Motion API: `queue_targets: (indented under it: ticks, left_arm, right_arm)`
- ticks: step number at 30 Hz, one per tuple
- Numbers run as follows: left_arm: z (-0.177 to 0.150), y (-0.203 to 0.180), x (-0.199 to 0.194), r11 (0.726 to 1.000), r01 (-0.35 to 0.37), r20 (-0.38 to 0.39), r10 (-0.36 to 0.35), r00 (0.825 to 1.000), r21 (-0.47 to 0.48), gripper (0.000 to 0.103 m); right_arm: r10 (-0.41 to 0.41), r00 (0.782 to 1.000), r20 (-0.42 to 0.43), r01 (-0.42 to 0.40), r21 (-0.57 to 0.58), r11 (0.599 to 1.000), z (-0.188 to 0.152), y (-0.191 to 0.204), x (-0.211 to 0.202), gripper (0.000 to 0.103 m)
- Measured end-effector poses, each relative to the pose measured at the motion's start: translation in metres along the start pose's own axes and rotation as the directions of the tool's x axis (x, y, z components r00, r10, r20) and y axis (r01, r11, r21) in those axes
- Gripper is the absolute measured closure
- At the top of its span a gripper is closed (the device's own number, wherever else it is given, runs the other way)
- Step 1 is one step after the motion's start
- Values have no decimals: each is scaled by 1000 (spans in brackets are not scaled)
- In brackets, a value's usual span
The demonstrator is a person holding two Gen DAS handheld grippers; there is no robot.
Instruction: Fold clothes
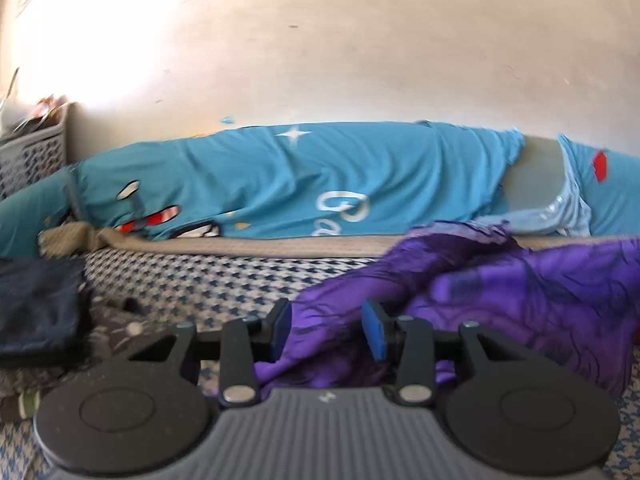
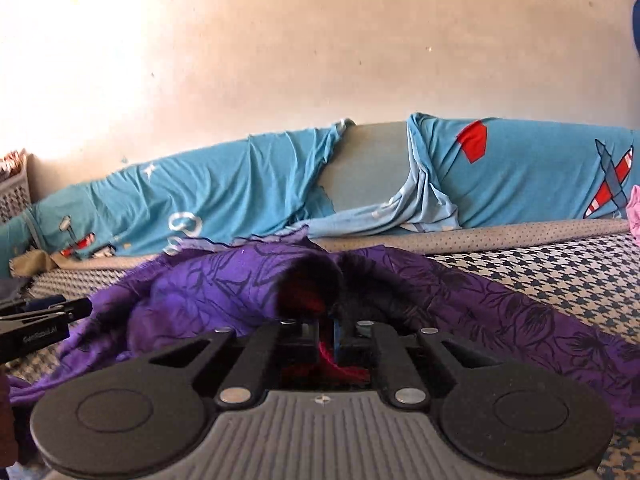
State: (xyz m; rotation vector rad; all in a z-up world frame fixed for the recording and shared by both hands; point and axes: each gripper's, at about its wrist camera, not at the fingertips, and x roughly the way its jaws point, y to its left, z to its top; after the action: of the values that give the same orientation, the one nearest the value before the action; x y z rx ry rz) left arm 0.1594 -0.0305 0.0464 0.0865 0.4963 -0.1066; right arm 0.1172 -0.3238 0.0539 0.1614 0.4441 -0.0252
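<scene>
A purple garment (image 1: 520, 300) with a dark leaf print lies bunched on the houndstooth bed cover (image 1: 200, 280). My left gripper (image 1: 327, 332) is shut on a thick fold at its left edge, and the cloth fills the gap between the blue pads (image 1: 374, 336). In the right wrist view the same purple garment (image 2: 200, 280) is raised into a ridge. My right gripper (image 2: 326, 336) is shut on it, with a strand of red thread showing between the pads. The left gripper (image 2: 60, 308) shows at the left edge, holding the garment's far end.
Long cushions in a blue printed cover (image 1: 320, 176) run along the wall behind the bed. A white laundry basket (image 1: 36, 152) stands at the far left. A dark folded garment (image 1: 36, 308) lies on the left. A pink cloth (image 2: 634, 212) peeks in at the right.
</scene>
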Motion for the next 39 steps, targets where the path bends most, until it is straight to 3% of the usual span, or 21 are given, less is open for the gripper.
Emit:
queue_targets:
  ticks: [6,9,11,17,23,33,37,39]
  left_arm:
    - [-8,28,-25,998,45,-34,-46,998,-49,67]
    - [-20,30,-34,997,64,-58,-66,996,-43,67]
    - [-28,30,-40,995,87,-79,-90,993,-45,67]
    - [-50,23,-52,992,122,-113,-122,986,-11,62]
    - [-67,17,-60,992,122,-143,-119,982,11,43]
    - [-82,21,-73,995,94,-161,-88,983,27,29]
    - [-88,21,-74,997,71,-173,-63,983,43,13]
    - [-89,22,-75,997,62,-171,-54,984,45,11]
  right_arm:
    - [-22,1000,6,22,45,999,-8,3,-26,95]
    - [-132,991,-35,134,63,989,-18,2,-29,95]
    - [-204,976,-80,212,109,971,-25,-4,-30,88]
    - [-299,952,-66,303,62,951,-38,0,-45,82]
    - [-246,962,-118,255,71,964,-59,18,-54,75]
    - [-145,976,-162,148,5,989,-87,66,-57,66]
    - [-104,978,-182,103,-12,995,-95,82,-56,62]
    - [-80,978,-190,78,-17,997,-99,89,-56,62]
